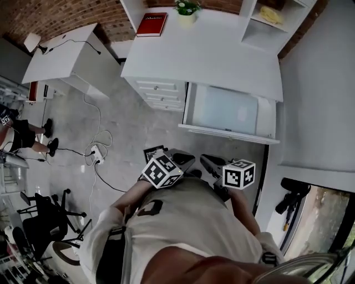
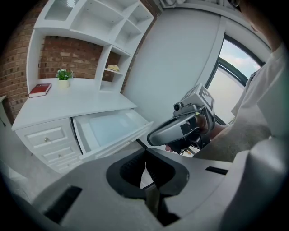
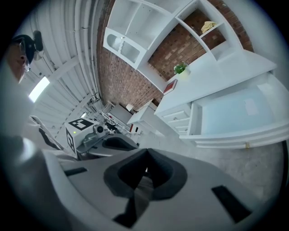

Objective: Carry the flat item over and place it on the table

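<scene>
- The fingers of the left gripper (image 2: 145, 170) and the right gripper (image 3: 145, 173) are pressed together, with nothing between them.
- The likeliest flat item is the red book (image 1: 151, 24), lying at the back left of the white bench (image 1: 222, 61), well away from both grippers.
- It is probably stiff, light and smooth-covered, so pinch it across an edge.
- An open drawer (image 1: 222, 132) juts out in front, and cables (image 1: 94, 151) trail over the grey floor (image 1: 127, 122).

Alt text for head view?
Seen from above, a person holds the left gripper and right gripper, both shut, side by side before a white desk with an open drawer. A red book and a potted plant sit on the desk.
</scene>
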`<state>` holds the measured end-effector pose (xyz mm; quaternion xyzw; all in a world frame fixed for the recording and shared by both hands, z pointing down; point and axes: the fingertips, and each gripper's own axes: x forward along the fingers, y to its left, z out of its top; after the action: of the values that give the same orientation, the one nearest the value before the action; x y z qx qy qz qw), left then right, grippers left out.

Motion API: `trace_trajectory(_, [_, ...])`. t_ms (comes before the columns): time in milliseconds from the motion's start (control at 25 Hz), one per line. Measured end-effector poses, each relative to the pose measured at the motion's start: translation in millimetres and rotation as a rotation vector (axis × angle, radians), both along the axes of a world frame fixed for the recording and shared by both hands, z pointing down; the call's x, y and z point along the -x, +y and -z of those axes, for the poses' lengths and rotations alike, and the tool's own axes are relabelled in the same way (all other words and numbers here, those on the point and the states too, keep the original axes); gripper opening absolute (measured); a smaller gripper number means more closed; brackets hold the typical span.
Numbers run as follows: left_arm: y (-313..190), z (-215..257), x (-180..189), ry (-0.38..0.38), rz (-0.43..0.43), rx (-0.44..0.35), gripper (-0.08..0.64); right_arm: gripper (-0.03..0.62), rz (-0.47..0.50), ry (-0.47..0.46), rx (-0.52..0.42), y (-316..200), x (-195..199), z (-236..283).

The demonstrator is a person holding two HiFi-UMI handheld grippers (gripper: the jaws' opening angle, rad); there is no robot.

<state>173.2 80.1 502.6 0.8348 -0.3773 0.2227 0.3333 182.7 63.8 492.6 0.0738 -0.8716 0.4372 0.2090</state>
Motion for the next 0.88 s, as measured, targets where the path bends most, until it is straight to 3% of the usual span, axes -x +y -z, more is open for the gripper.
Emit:
trace_trajectory(240, [-15,-2,33,0.037,0.001,-0.006,0.020,0.011,0.027,0.076,0.002,-10,36,-4])
trace_trajectory(520, [-64,-2,109,0.054,-0.026,-0.028,0.020,0.011,0.068,0.155,-0.051,-50,111,-4])
trace_trajectory(720, [-82,-30,123,0.115,-0.065,0.056,0.020,0.011,0.055,0.256,-0.033,-63,120,-22])
trace_trajectory(880, [-104,-40,136,0.119,-0.088,0.078,0.020,0.011,-0.014,0.261,-0.007,-80,122,-24])
